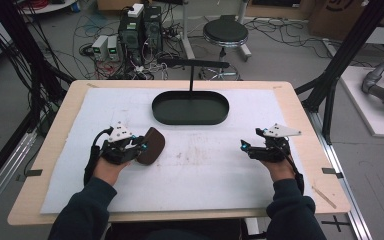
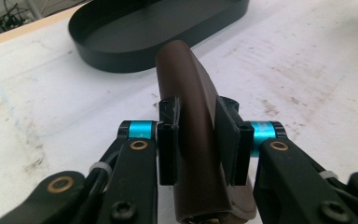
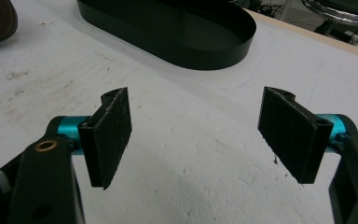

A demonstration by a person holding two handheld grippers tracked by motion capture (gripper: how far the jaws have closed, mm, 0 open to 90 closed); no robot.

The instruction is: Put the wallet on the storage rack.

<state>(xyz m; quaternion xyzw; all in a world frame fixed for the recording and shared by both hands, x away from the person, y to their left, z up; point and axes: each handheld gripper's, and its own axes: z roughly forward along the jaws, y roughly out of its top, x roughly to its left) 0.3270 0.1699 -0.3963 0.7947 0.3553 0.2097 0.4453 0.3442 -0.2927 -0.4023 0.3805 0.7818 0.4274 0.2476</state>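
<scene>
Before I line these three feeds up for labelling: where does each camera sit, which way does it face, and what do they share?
High view: above the person's side, facing forward and down on the table; shows forearms, left gripper, right gripper.
Left gripper view: rides the left gripper, looks along its jaws, shut on the brown case, toward the black oval tray.
Right gripper view: rides the right gripper, looks between its open jaws across the white mat.
Shared: both gripper views show the tray and the brown case.
</scene>
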